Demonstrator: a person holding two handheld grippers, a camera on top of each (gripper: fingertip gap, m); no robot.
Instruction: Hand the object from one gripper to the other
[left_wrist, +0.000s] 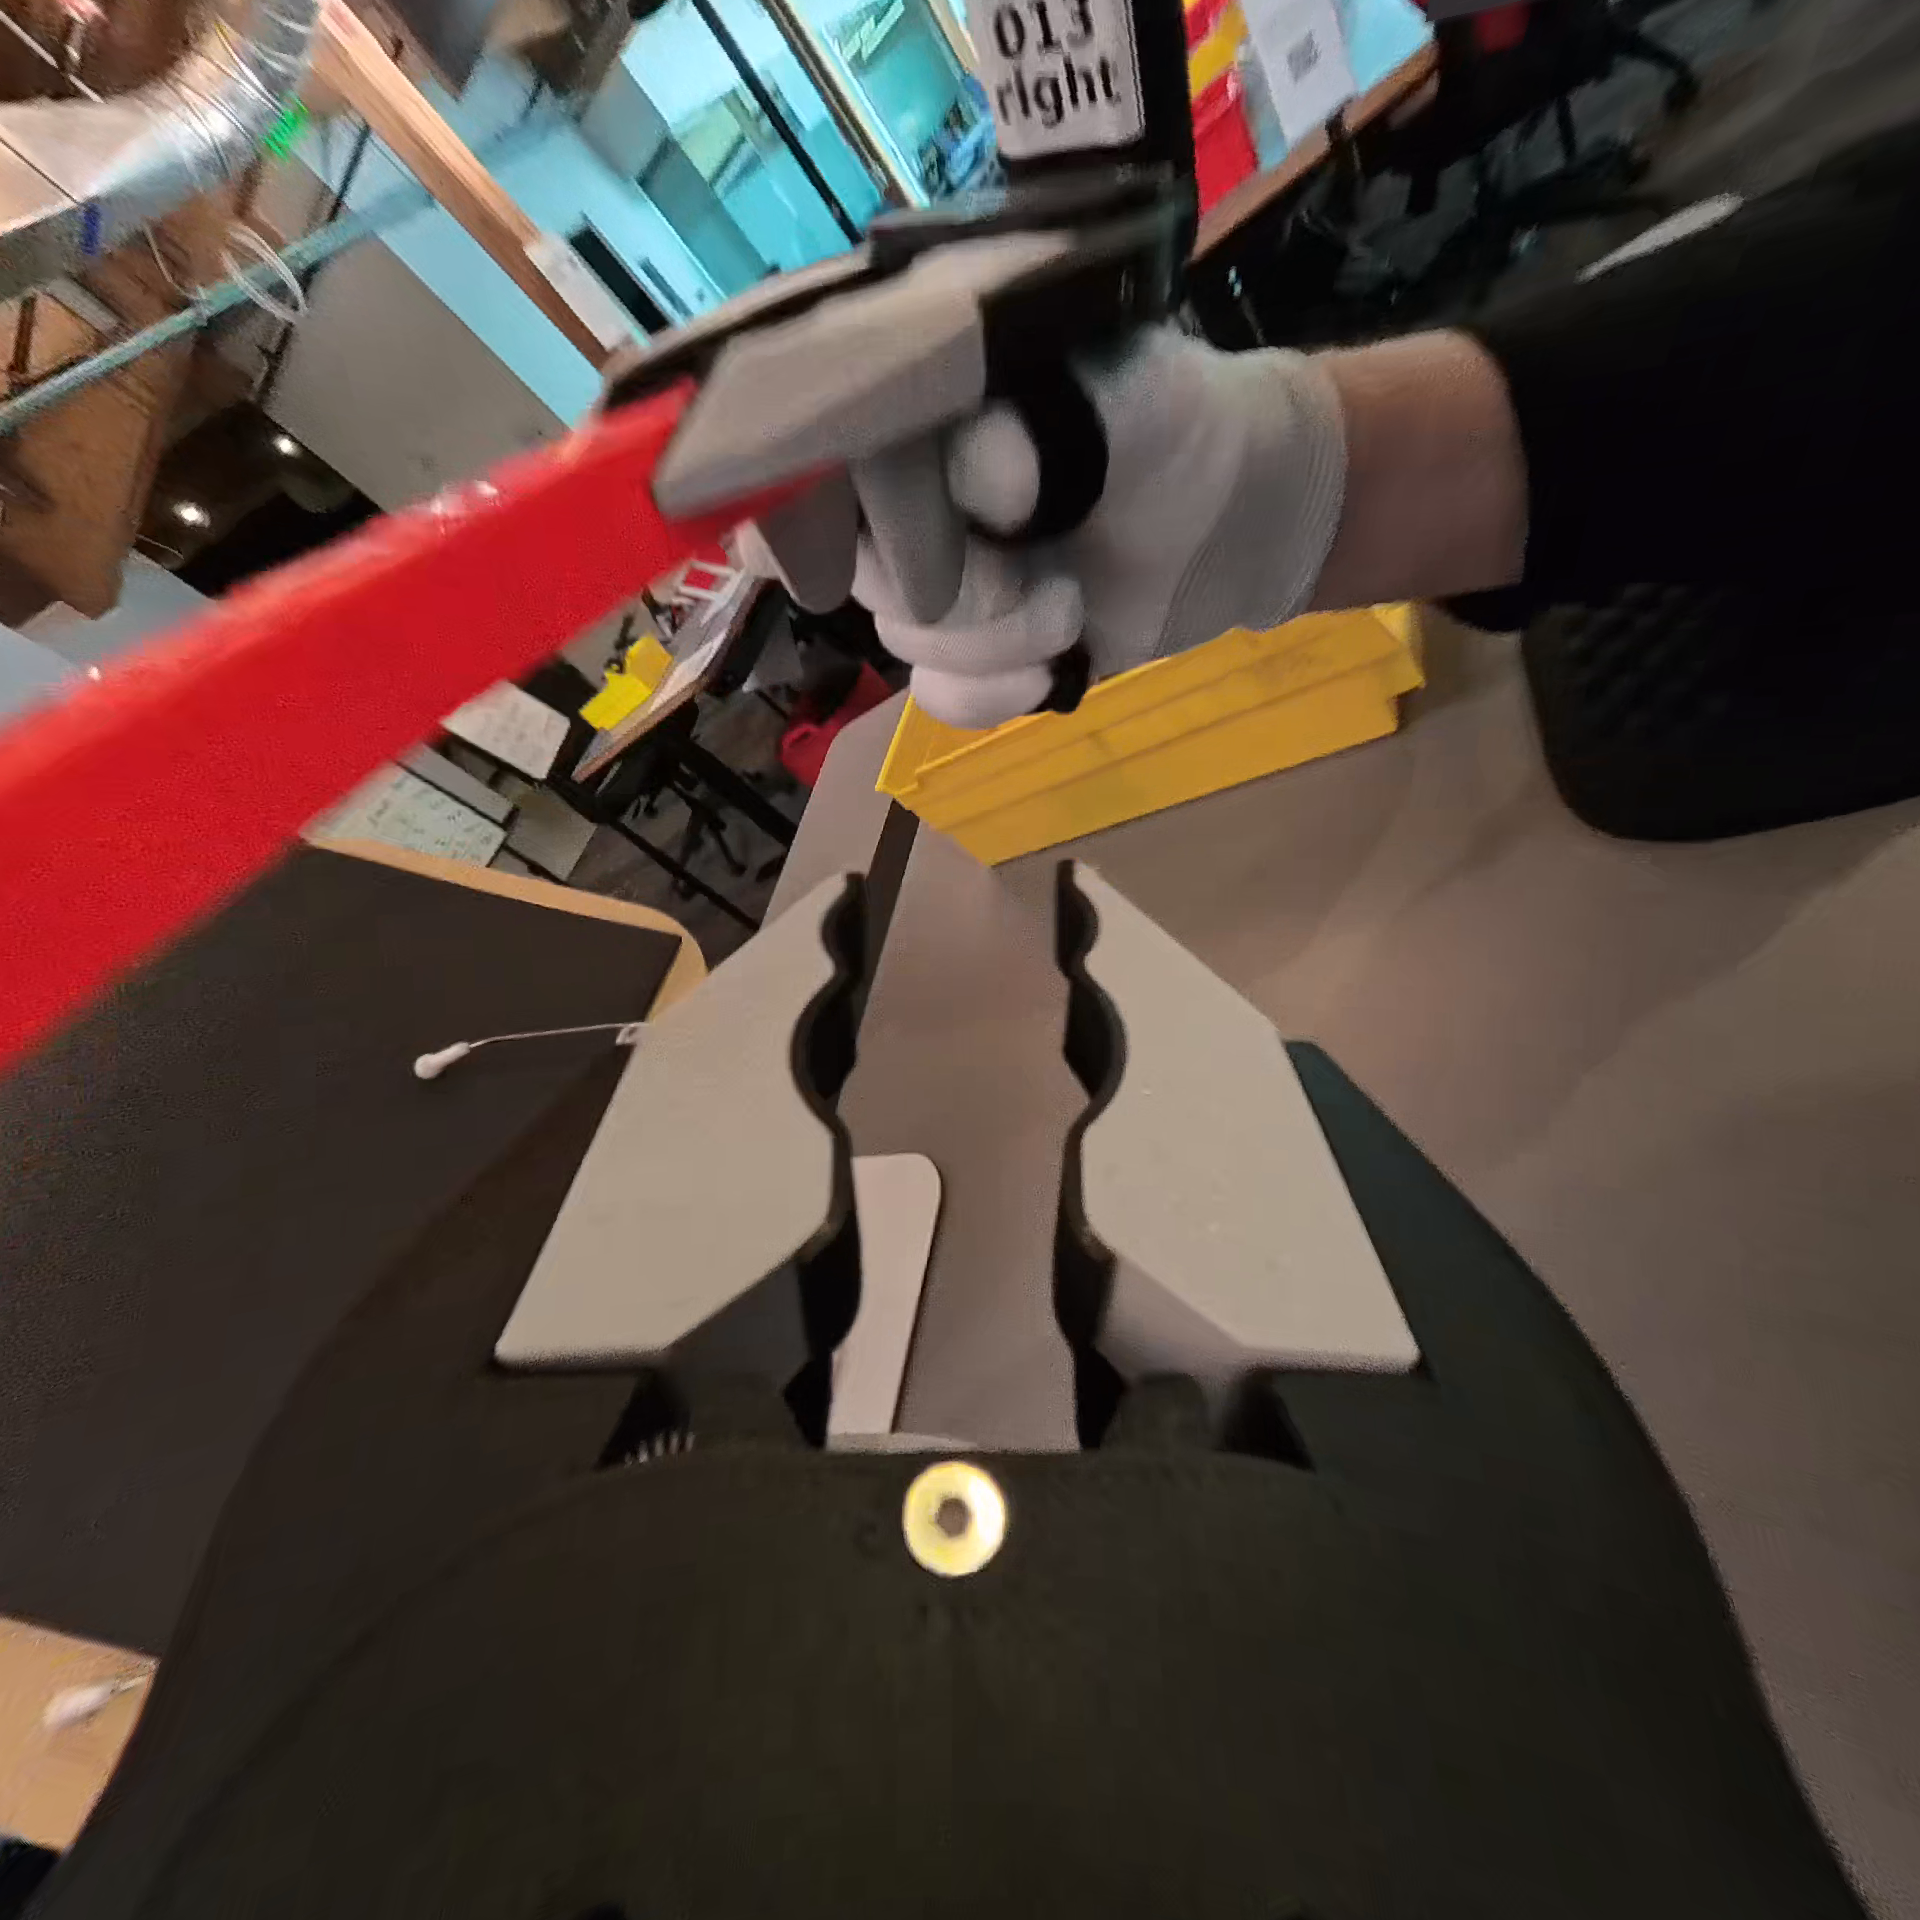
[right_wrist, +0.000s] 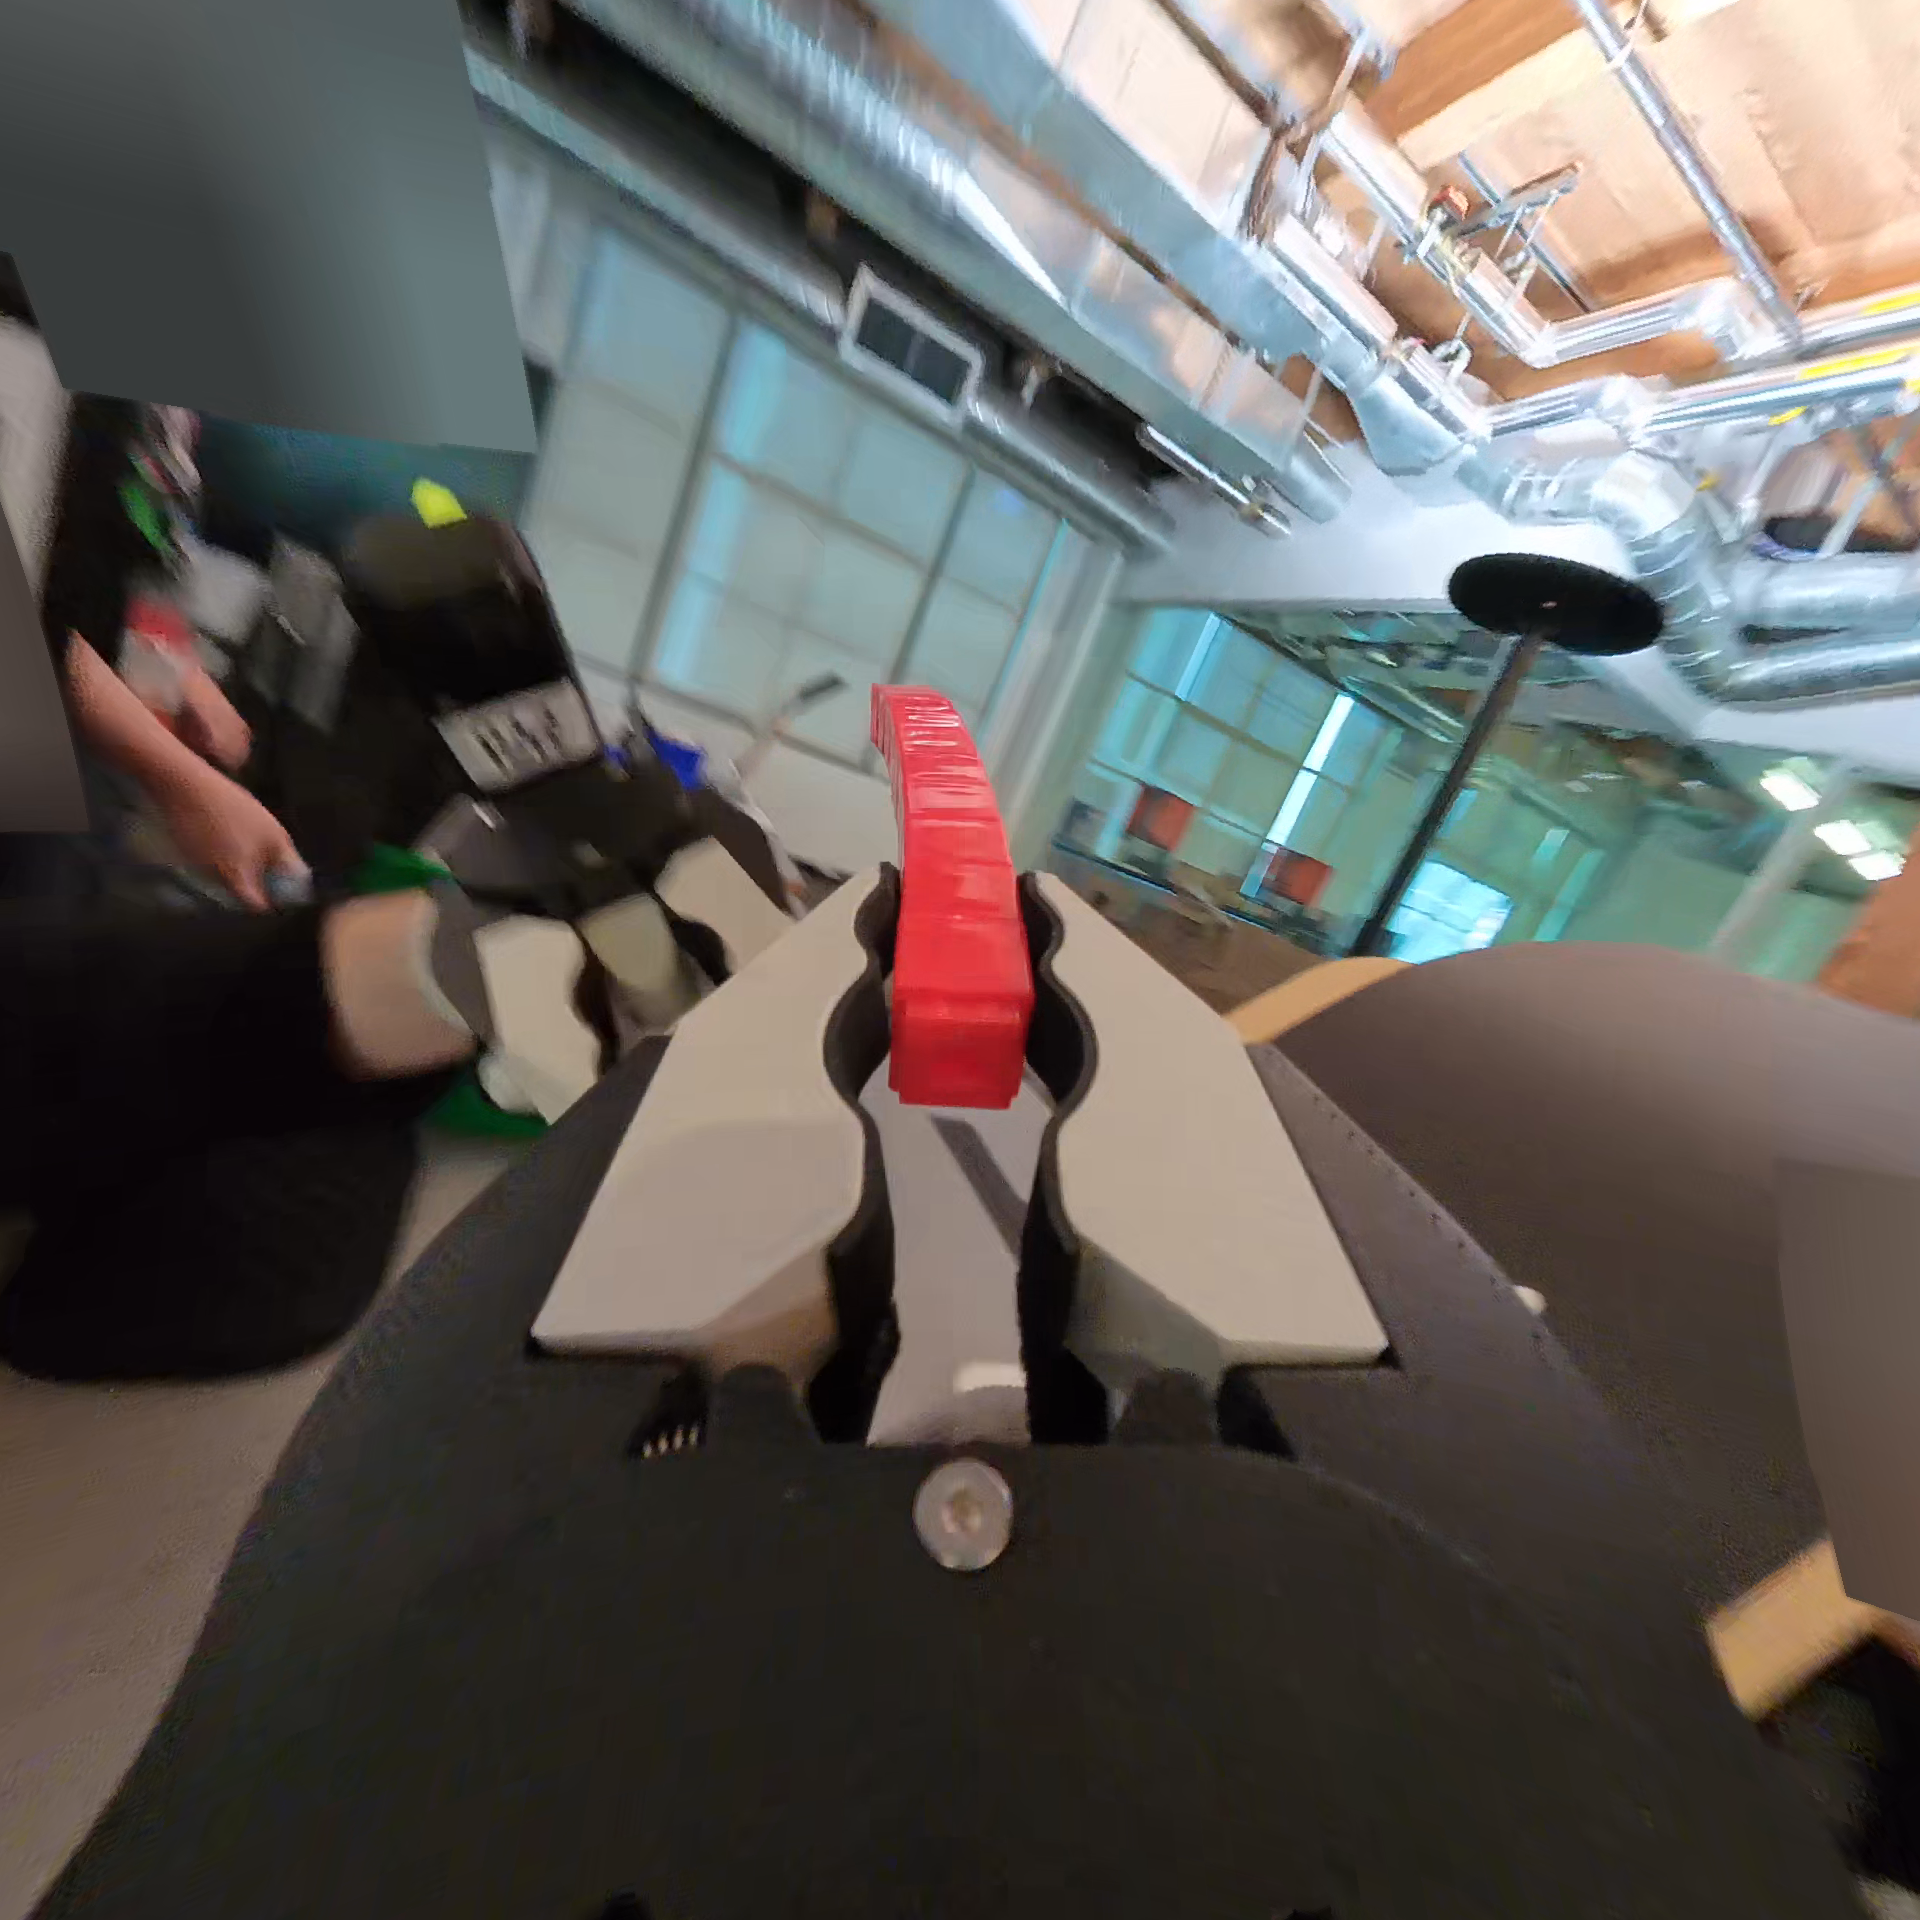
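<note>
Above the grey tabletop (left_wrist: 1507, 1039), the long red bar (right_wrist: 951, 914) sits clamped at one end in the right claw (right_wrist: 956, 925); the left claw (left_wrist: 961, 914) gapes empty below. Swinging, the free end could miss it and slip.

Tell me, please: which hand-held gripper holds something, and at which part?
The right hand-held gripper holds the long red bar near one end. The left hand-held gripper is open and empty.
</note>
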